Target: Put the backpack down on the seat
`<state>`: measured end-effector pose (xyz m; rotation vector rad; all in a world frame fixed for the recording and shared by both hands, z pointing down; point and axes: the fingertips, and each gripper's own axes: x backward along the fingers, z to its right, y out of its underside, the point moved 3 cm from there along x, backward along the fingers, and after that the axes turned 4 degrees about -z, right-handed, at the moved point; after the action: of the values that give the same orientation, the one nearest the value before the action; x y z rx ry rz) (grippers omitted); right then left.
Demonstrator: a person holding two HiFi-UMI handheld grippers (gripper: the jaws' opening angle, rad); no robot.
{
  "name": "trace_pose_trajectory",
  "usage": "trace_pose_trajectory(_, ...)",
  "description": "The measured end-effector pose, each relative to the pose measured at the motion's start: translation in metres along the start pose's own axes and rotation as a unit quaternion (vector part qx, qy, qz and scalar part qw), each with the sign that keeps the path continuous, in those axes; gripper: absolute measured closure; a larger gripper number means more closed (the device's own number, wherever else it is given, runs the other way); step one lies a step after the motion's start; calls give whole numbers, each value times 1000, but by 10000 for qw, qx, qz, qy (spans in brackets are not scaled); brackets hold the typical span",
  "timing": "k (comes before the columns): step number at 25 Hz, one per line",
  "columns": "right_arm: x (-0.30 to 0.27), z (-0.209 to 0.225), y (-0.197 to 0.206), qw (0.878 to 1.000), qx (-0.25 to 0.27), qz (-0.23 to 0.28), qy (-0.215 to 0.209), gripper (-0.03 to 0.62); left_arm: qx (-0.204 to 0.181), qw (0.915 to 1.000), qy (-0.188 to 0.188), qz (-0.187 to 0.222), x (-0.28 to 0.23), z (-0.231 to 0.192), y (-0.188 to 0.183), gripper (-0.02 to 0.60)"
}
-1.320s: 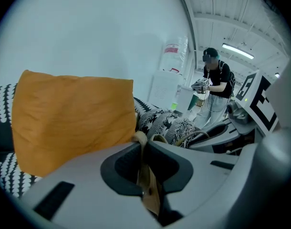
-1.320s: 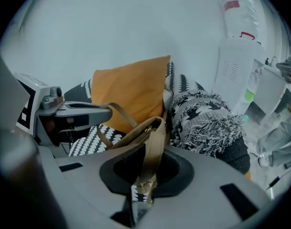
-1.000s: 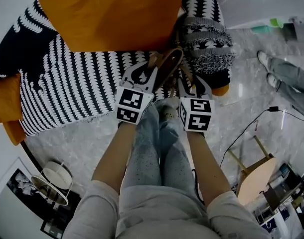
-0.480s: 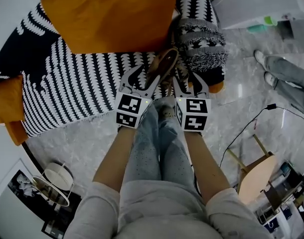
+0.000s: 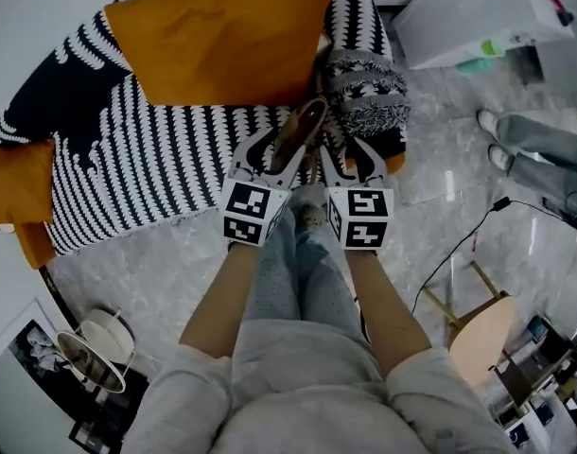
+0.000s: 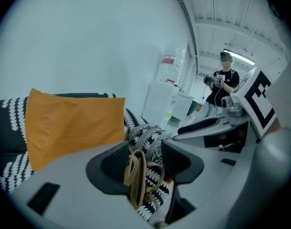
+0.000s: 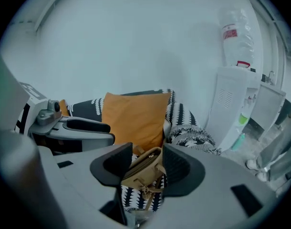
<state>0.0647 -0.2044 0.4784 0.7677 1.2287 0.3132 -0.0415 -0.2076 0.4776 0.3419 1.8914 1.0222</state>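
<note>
Left gripper [image 6: 145, 161], right gripper [image 7: 148, 165] just opened astride backpack [image 5: 303, 126], lower part hidden.

1. Backpack [image 5: 304, 126]: in the head view only a tan strip shows between the left gripper [image 5: 272, 154] and right gripper [image 5: 353, 159].
2. Left gripper view: only its straps [image 6: 135, 175] show.
3. Seat [image 5: 128, 168]: cut off at the head view's left edge.
4. Bystander [image 5: 534, 154]: only legs and shoes in frame.
5. Bottle label [image 7: 233, 32]: too small to read.
</note>
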Motion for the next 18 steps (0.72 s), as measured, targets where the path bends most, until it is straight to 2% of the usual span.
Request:
trace_pose_trajectory(2, 12, 0, -12, 9999, -8, 137, -73, 388, -62, 9999, 1, 90, 8, 8, -14, 375)
trace_pose_trajectory(7, 51, -7, -33, 9988, 50, 428, -249, 500, -326, 9991, -15, 275, 39, 34, -44, 514)
trace_pose_trajectory(11, 88, -18, -48, 9958, 68, 814, -401, 545, -349, 9983, -58, 468, 65, 51, -58, 551)
trace_pose_trajectory(18, 152, -23, -66, 9905, 187, 1180, -684, 560, -356, 9963, -237, 744, 111, 87, -82, 561)
